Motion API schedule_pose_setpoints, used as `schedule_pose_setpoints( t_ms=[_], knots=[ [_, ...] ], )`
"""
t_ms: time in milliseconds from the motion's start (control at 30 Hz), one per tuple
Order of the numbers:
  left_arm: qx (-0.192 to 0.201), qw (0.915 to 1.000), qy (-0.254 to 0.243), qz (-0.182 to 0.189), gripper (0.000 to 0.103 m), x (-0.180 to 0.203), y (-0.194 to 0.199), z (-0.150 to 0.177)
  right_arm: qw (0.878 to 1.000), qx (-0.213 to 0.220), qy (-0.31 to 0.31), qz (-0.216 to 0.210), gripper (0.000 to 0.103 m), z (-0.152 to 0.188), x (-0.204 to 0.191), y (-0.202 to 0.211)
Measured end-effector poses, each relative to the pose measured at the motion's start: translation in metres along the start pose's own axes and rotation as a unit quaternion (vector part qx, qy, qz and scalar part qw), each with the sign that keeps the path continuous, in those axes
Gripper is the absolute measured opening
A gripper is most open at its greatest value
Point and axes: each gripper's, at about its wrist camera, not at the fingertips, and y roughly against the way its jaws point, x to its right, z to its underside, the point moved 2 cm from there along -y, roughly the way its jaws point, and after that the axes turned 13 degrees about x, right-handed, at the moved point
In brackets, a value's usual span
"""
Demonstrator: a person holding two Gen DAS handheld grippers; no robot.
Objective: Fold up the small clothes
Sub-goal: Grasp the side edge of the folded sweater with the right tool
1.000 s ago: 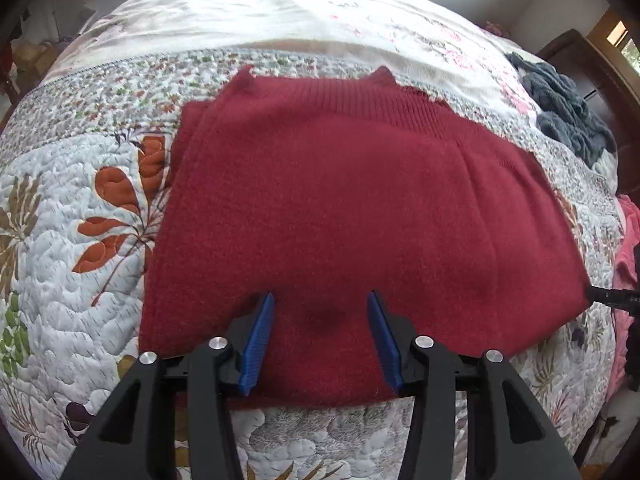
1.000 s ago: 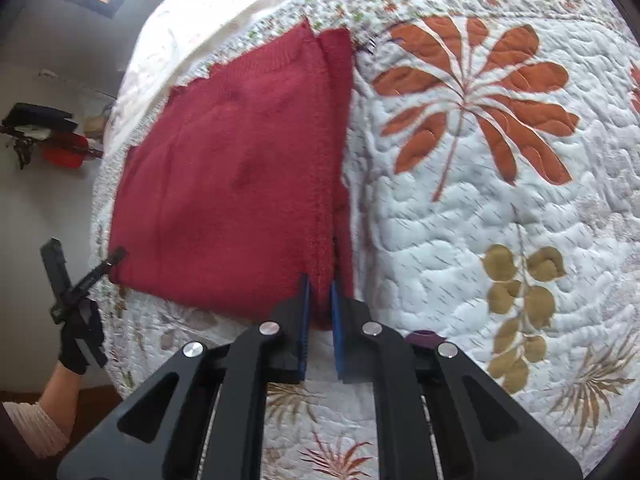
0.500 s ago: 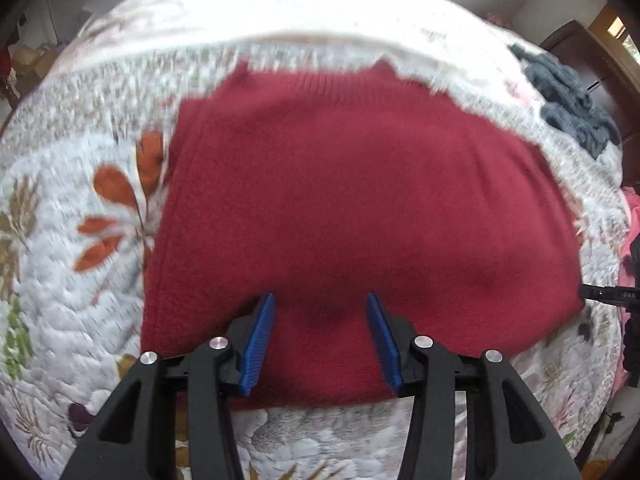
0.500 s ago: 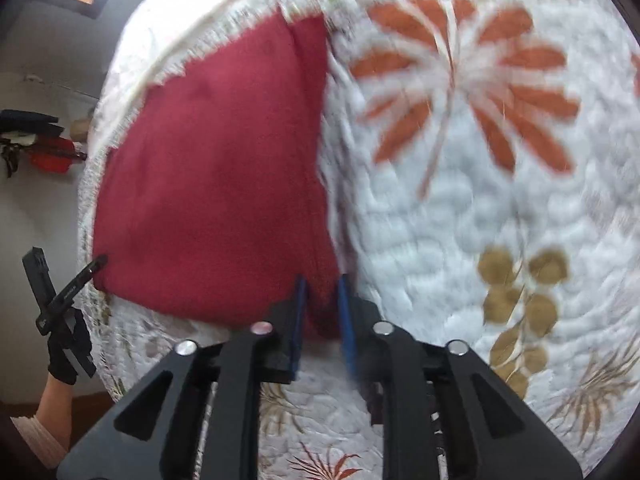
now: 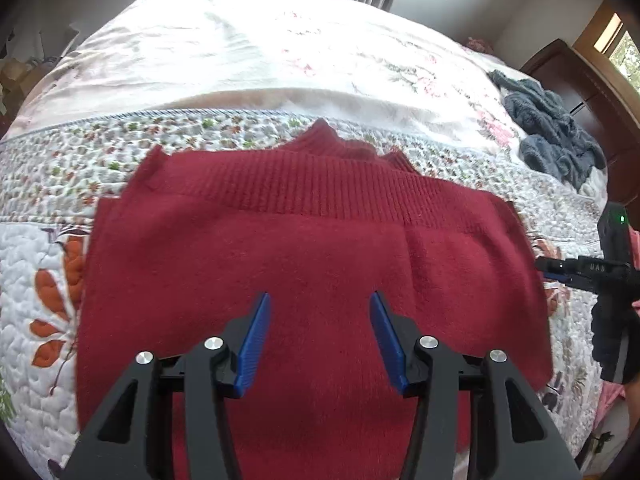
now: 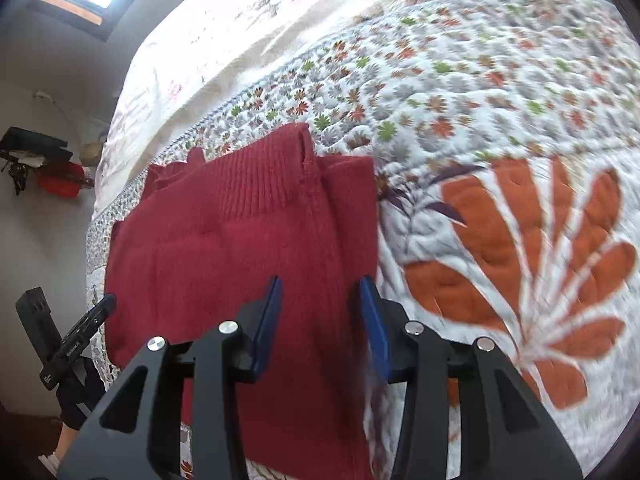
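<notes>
A dark red knitted sweater (image 5: pixel 304 248) lies folded flat on the flowered quilt (image 5: pixel 36 248), ribbed hem toward the far side. My left gripper (image 5: pixel 320 304) hovers open over the sweater's near middle, nothing between its blue pads (image 5: pixel 256 332). In the right wrist view the sweater (image 6: pixel 224 248) fills the left half, and my right gripper (image 6: pixel 322 300) stands open above its right folded edge, holding nothing. The right gripper (image 5: pixel 560 268) also shows at the sweater's right edge in the left wrist view. The left gripper (image 6: pixel 96 312) appears at the sweater's left corner in the right wrist view.
A heap of grey-blue clothes (image 5: pixel 552 136) lies at the bed's far right, before dark wooden furniture (image 5: pixel 576 76). A white flowered sheet (image 5: pixel 240 48) covers the far half of the bed. A black-gloved hand (image 5: pixel 612 340) holds the right gripper. A wall shelf (image 6: pixel 36 148) hangs left.
My right gripper, shut on the sweater's edge before, has opened and let it go, and now sits over that edge. The left gripper stays open and has moved a little forward.
</notes>
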Motion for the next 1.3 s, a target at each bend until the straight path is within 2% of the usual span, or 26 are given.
schedule_pose_setpoints(
  t_ms=[67,233,500,733,1000,1167,1300],
  knots=[
    [-0.010,0.9999,-0.001,-0.007,0.052,0.000,-0.010,0.004,1.000,-0.009,0.009,0.010,0.014,0.000,-0.002,-0.008],
    [-0.025,0.9996,0.002,-0.016,0.052,-0.005,-0.020,0.015,1.000,0.002,0.001,0.015,0.007,-0.003,-0.002,0.000],
    [-0.023,0.9994,-0.006,-0.023,0.052,-0.007,-0.017,0.014,1.000,0.000,-0.010,0.022,0.006,-0.004,0.002,-0.009],
    [-0.024,0.9993,-0.013,-0.024,0.052,-0.008,-0.020,0.013,0.999,-0.012,-0.024,0.038,0.007,0.005,0.007,-0.038],
    [-0.026,0.9992,-0.016,-0.025,0.052,-0.009,-0.023,0.013,0.999,-0.015,-0.018,0.045,0.005,0.008,0.005,-0.044],
    [-0.027,0.9992,-0.016,-0.026,0.056,-0.008,-0.025,0.013,0.999,-0.017,-0.020,0.042,0.007,0.006,0.004,-0.044],
    [-0.026,0.9991,-0.020,-0.028,0.058,-0.006,-0.027,0.015,0.999,-0.012,-0.038,0.023,0.012,0.004,0.010,-0.036]
  ],
)
